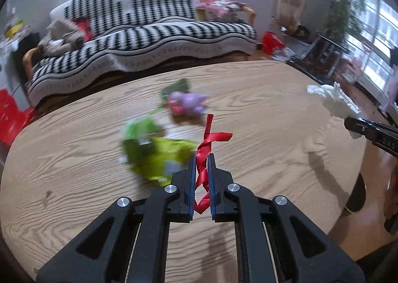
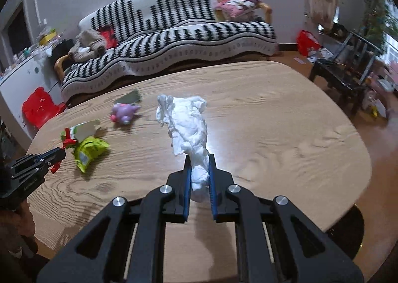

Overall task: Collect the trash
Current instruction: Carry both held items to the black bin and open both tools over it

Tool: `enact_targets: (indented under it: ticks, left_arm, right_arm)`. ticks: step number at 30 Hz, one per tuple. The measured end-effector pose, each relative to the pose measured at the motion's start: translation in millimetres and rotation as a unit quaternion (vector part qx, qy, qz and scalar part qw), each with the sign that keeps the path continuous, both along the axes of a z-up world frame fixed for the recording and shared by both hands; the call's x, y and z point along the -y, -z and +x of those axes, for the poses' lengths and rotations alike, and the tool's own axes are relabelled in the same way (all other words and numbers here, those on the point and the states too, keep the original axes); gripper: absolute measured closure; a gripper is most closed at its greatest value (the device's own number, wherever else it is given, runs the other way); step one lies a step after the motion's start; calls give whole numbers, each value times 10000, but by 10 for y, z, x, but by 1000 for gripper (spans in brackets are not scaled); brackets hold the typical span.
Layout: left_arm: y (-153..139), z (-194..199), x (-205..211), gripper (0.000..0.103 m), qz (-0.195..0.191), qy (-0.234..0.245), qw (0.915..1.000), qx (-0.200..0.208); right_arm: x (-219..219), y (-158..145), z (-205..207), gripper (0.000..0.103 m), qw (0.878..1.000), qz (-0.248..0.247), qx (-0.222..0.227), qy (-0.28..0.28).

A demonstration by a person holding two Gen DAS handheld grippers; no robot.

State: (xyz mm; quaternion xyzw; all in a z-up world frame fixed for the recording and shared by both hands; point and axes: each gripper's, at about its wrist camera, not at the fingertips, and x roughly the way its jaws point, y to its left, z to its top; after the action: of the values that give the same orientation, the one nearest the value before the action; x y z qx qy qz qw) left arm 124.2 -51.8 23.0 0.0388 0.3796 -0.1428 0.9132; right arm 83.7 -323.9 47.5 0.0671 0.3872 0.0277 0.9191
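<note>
My left gripper (image 1: 201,157) is shut on a red ribbon (image 1: 207,143) and holds it above the wooden table (image 1: 261,99). My right gripper (image 2: 200,157) is shut on a crumpled white tissue (image 2: 186,121), lifted above the table (image 2: 273,114). The right gripper (image 1: 349,122) with the tissue (image 1: 333,101) shows at the right of the left wrist view. The left gripper (image 2: 62,152) with the ribbon (image 2: 68,141) shows at the left of the right wrist view. A green wrapper (image 1: 154,151) lies on the table, also in the right wrist view (image 2: 89,151). A torn white-green packet (image 2: 83,130) lies behind it.
A purple toy (image 1: 186,104) lies mid-table, also in the right wrist view (image 2: 123,112), with a dark green scrap (image 2: 130,96) behind it. A black-and-white sofa (image 2: 174,32) stands beyond the table. A red stool (image 2: 39,106) is at left, dark shelving (image 2: 348,69) at right.
</note>
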Motion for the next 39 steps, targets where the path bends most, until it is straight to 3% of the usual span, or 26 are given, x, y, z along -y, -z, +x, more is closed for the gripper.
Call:
enact_targets:
  ticks: [13,25,34,39]
  left_arm:
    - [-60,-239,1532,95,-221,1282,9915,-4]
    - [146,-795,2982,95,-482,2703,9614,-191]
    - [470,-1057,3811,95,-558,3356,9377,-711]
    - [658,-1082,4083,95,-481,3481,9312,-969]
  right_arm:
    - [1378,33,-733,90,9928,118,-89,1186]
    - [2525,281,-1474,90,9670,456,-547,2448]
    - [3140,611,-1842,90,9412,804,-1054,3106]
    - [3272,758,-1910,90,9350,979,-1234,3177]
